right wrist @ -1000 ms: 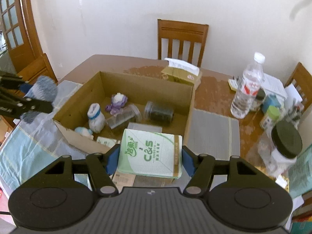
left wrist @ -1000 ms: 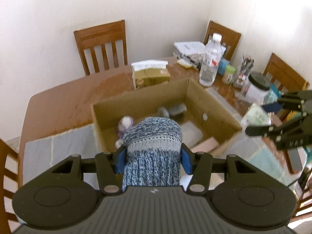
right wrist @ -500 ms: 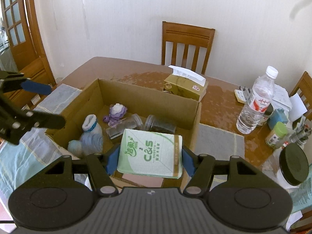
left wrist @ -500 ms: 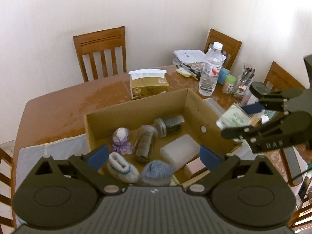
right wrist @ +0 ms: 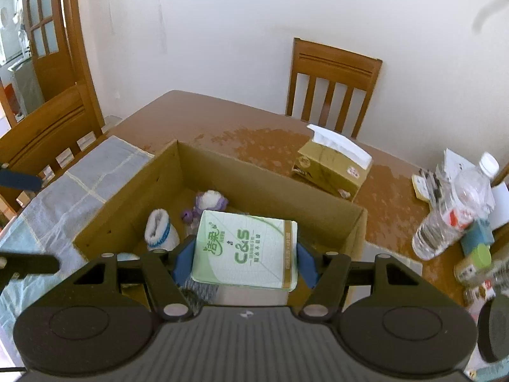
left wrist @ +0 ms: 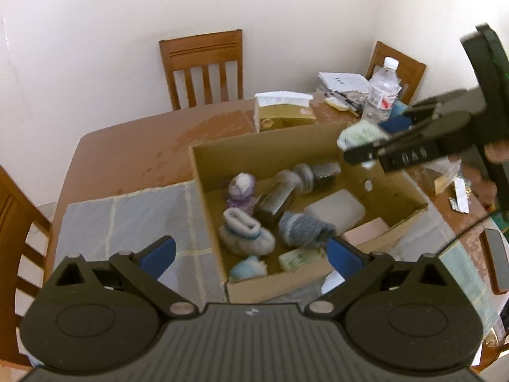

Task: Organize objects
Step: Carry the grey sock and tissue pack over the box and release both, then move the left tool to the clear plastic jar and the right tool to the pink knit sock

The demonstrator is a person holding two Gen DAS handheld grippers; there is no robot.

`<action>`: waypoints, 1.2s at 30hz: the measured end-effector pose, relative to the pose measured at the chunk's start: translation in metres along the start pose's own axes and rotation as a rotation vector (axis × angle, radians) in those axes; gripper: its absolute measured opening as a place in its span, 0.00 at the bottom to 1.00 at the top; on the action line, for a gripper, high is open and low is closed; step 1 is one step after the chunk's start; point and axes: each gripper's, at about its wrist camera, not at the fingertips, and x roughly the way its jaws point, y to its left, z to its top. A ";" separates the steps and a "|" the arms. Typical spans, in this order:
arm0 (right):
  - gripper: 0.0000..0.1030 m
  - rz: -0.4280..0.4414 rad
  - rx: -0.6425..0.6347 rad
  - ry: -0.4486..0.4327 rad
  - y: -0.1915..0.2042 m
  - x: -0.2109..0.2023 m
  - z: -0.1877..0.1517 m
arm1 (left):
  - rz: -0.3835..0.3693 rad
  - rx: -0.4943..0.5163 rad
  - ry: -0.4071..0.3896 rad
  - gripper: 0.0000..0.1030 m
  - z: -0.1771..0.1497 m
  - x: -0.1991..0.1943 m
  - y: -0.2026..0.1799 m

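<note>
An open cardboard box (left wrist: 254, 152) stands on the table. Inside it lie a blue-grey knit sock (left wrist: 302, 227), a white sock with blue trim (left wrist: 245, 232), a purple toy (left wrist: 241, 187), two jars (left wrist: 276, 194) and a white pack (left wrist: 335, 210). My left gripper (left wrist: 251, 253) hovers open over the box's near left corner, with nothing between its pads. My right gripper (right wrist: 245, 261) is shut on a green tissue pack (right wrist: 245, 248) and holds it above the box (right wrist: 254, 175). From the left wrist view, that right gripper (left wrist: 413, 146) hangs over the box's far right wall.
A yellow tissue box (left wrist: 283, 111) stands just behind the cardboard box. A water bottle (right wrist: 451, 210), papers and small containers crowd the table's right side. A grey-blue placemat (left wrist: 127, 222) lies left of the box. Wooden chairs (left wrist: 203, 67) ring the table.
My left gripper opened and let go of the knit sock, which now lies in the box. My right gripper carried the green pack leftward to above the box.
</note>
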 end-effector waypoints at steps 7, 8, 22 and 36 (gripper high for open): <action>0.68 -0.045 0.014 0.027 -0.008 0.020 0.012 | 0.037 -0.002 0.000 0.98 -0.010 -0.004 0.013; 0.68 -0.057 0.020 0.034 -0.010 0.023 0.012 | 0.038 -0.002 0.001 0.98 -0.010 -0.003 0.014; 1.00 -0.157 0.066 0.069 -0.025 0.032 0.007 | 0.016 -0.001 0.023 0.98 -0.012 0.005 0.013; 1.00 -0.147 0.131 0.032 -0.011 -0.009 -0.035 | 0.041 -0.025 0.043 0.98 -0.045 0.001 -0.006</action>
